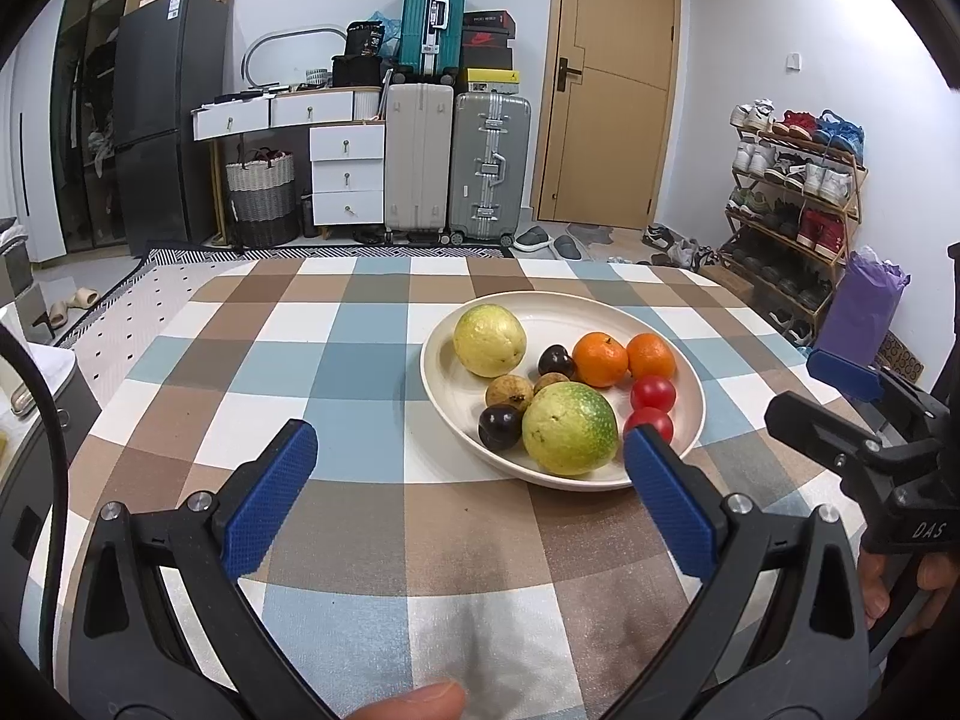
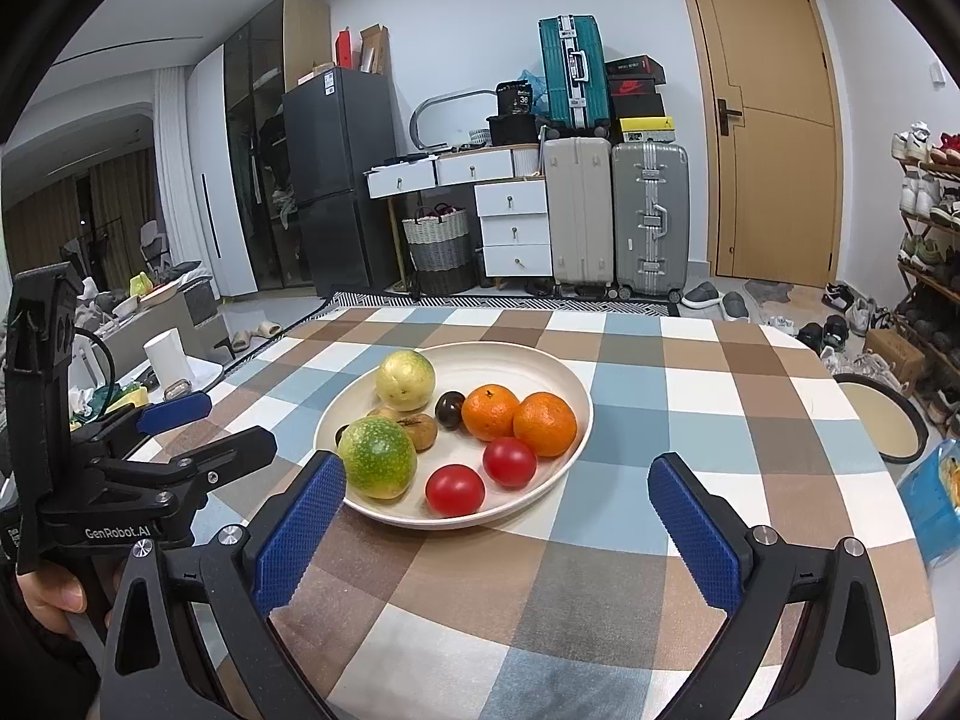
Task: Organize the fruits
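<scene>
A cream plate (image 1: 441, 384) (image 2: 576, 396) sits on the checked tablecloth and holds several fruits. On it are a yellow guava (image 1: 489, 339) (image 2: 405, 379), a green guava (image 1: 570, 429) (image 2: 377, 456), two oranges (image 1: 600, 359) (image 2: 491, 412), two tomatoes (image 1: 653, 393) (image 2: 455, 489), dark plums (image 1: 499, 427) (image 2: 450, 408) and small brown fruits (image 1: 509, 391) (image 2: 420, 429). My left gripper (image 1: 468, 468) (image 2: 237, 423) is open just in front of the plate's near-left rim, holding nothing. My right gripper (image 2: 498, 501) (image 1: 792, 387) is open at the plate's near-right rim, also holding nothing.
The checked cloth (image 1: 336, 360) covers the table to its far edge. At the right table edge are a round dark-rimmed tray (image 2: 882, 420) and a blue packet (image 2: 936, 498). Suitcases (image 1: 456, 162), a door and a shoe rack (image 1: 792, 204) stand behind. A hand holds each gripper.
</scene>
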Available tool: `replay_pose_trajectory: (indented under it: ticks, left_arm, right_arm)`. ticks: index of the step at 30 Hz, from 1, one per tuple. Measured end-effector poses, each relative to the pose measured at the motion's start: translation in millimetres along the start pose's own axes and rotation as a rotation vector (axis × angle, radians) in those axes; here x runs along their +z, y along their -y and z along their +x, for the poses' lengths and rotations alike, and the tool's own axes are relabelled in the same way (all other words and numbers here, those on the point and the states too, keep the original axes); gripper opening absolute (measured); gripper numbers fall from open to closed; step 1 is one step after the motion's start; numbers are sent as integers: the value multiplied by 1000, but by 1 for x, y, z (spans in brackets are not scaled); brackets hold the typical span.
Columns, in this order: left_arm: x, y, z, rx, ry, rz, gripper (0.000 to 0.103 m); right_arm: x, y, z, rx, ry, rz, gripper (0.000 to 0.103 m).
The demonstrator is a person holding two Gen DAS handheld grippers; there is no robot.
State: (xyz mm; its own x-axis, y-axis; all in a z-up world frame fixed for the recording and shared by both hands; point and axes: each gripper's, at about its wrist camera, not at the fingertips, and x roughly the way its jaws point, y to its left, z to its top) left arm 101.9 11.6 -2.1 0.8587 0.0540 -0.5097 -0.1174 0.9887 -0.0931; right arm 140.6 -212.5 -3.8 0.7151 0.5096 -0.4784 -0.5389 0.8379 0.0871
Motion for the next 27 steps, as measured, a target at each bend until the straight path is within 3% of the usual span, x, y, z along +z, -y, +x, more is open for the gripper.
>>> replay_pose_trajectory:
  ticks: [27]
  left_arm:
    - [-2,2,3,-7,1,6,102]
  right_arm:
    - [0,-4,-2,-5,2,-24,103]
